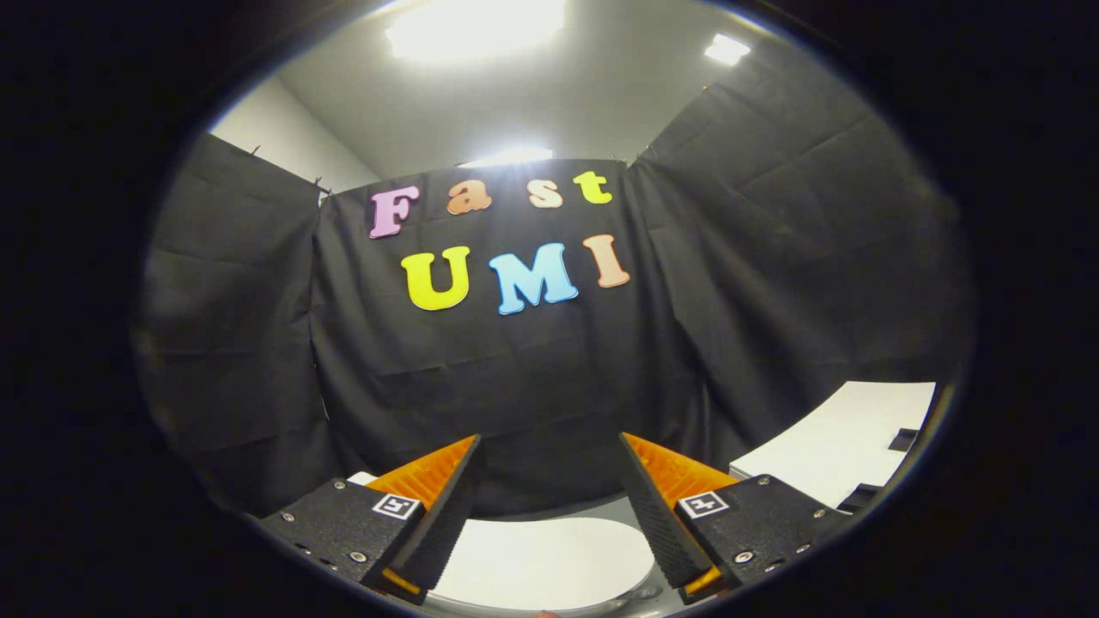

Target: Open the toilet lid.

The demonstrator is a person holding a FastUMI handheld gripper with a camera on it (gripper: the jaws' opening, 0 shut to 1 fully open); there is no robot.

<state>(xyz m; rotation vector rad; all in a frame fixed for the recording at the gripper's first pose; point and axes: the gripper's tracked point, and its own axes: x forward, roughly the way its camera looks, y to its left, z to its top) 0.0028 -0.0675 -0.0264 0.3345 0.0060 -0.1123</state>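
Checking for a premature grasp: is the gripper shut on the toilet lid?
No: the gripper is open, its fingers apart above the white toilet lid, touching nothing.

This is a recording booth set up inside a plain room rather than a real bathroom. Creased black cloth curtains [532, 369] hang as makeshift walls on three sides, their top edges pinned below a bare pale-grey painted wall [283, 137] and ceiling. Bright rectangular ceiling light panels [476, 26] glare overhead, as in an office or lab. Low down, a smooth white rounded toilet lid [541, 562] lies closed in front of the cloth, and a flat white counter [837, 446] stands beside it against the curtain.
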